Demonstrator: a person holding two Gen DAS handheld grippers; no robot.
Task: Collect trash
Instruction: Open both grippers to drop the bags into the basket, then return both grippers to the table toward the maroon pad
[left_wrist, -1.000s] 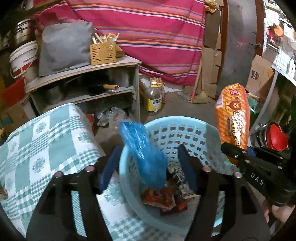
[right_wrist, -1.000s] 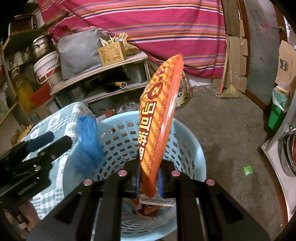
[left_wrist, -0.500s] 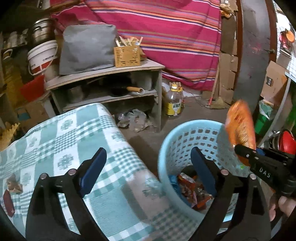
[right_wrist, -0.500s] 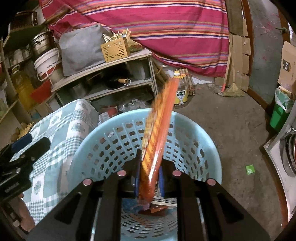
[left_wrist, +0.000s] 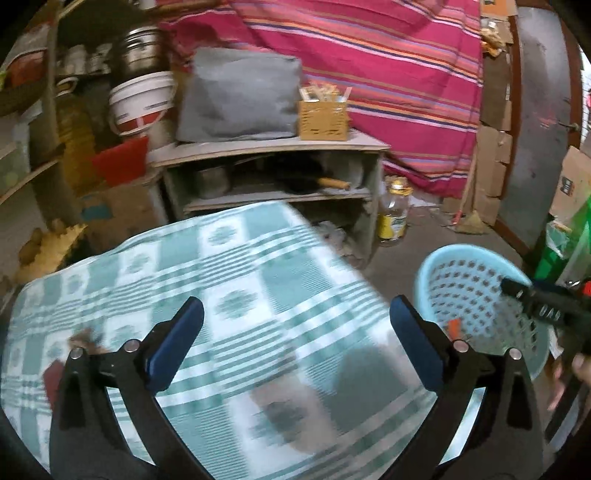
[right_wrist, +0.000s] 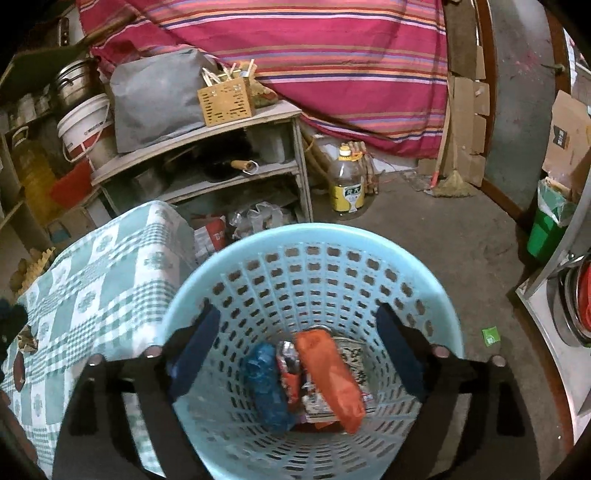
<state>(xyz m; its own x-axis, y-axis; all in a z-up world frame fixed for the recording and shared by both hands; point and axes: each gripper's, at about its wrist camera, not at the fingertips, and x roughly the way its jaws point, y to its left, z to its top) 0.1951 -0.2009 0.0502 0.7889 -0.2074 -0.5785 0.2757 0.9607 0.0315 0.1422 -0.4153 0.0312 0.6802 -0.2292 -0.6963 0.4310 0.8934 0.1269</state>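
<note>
The right claw (right_wrist: 295, 354) hangs over the pale blue perforated plastic basket (right_wrist: 413, 258), jaws spreading apart with nothing between them. Deep in that basket lie the orange snack wrapper (right_wrist: 332, 376) and the crumpled blue plastic bag (right_wrist: 266, 387), side by side among other wrappers. The left claw (left_wrist: 295, 339) is over the green-and-white checked cloth counter (left_wrist: 258, 280) just beside the basket, jaws widening, empty too.

Worktop and floor — what each carries

Checked cloth (left_wrist: 258, 295) covers the worktop (right_wrist: 99, 280) under the left fingers (left_wrist: 173, 343); the blue basket (right_wrist: 314, 236) stands on the floor (right_wrist: 443, 240) — below the right fingers (right_wrist: 195, 350).
</note>
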